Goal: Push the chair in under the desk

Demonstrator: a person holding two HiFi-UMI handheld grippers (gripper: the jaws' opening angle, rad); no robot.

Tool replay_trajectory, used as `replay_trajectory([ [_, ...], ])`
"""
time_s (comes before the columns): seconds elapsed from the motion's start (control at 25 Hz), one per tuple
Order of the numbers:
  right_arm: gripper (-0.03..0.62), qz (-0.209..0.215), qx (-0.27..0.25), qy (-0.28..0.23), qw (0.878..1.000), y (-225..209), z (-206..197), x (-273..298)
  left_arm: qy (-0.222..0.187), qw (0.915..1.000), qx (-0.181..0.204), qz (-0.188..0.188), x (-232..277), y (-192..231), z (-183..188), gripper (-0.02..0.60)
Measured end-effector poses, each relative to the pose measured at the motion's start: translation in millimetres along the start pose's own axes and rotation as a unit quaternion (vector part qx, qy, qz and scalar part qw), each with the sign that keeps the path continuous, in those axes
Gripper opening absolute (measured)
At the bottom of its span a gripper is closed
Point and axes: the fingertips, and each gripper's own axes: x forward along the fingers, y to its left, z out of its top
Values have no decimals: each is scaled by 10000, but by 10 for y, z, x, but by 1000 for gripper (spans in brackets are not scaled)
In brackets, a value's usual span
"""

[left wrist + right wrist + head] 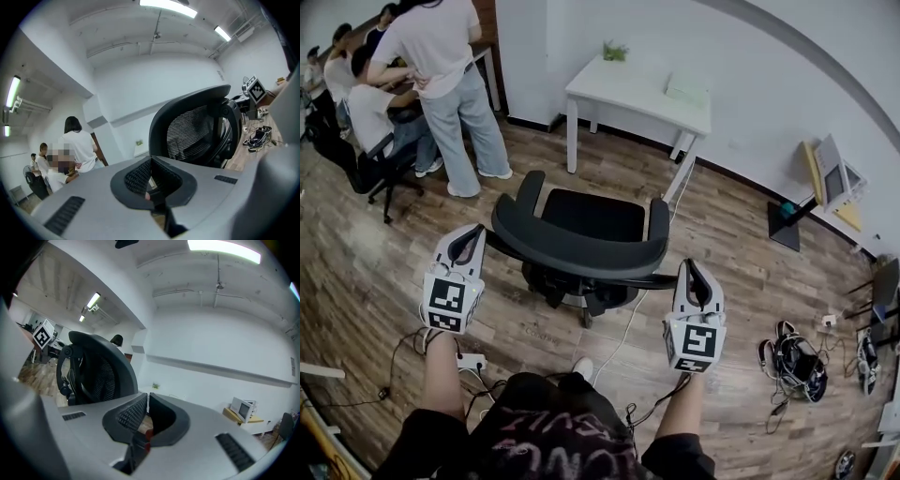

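Black chair [581, 246] is sitting well short of the white desk [628, 92] at the far wall while we are holding left gripper [471, 236] and right gripper [693, 272], jaws pressed together and empty, beside its backrest, the whole push remaining

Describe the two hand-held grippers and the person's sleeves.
Both the left hand-held gripper and the right hand-held gripper have pale grey shells tapering to black jaws. Each carries a white cube with black square markers. The pads are black and ribbed. The sleeves are dark and short, on a dark top with pinkish lettering.
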Motion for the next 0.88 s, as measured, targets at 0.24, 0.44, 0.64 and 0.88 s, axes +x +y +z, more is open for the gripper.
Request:
replay_trajectory([
  [0.24,28,203,-38,26,9998,-44,-53,119,112,9997,209,112,42,40,33,15],
  [0.44,28,245,-291,96,9992,31,-32,117,327,9963,796,-16,41,56,-36,18],
  [0.64,28,234,-465,210,9984,142,-31,22,453,9913,1200,-305,30,23,-116,49],
  [0.88,59,562,-951,508,9926,327,-124,-60,588,9806,1704,-771,63,-66,-230,92],
])
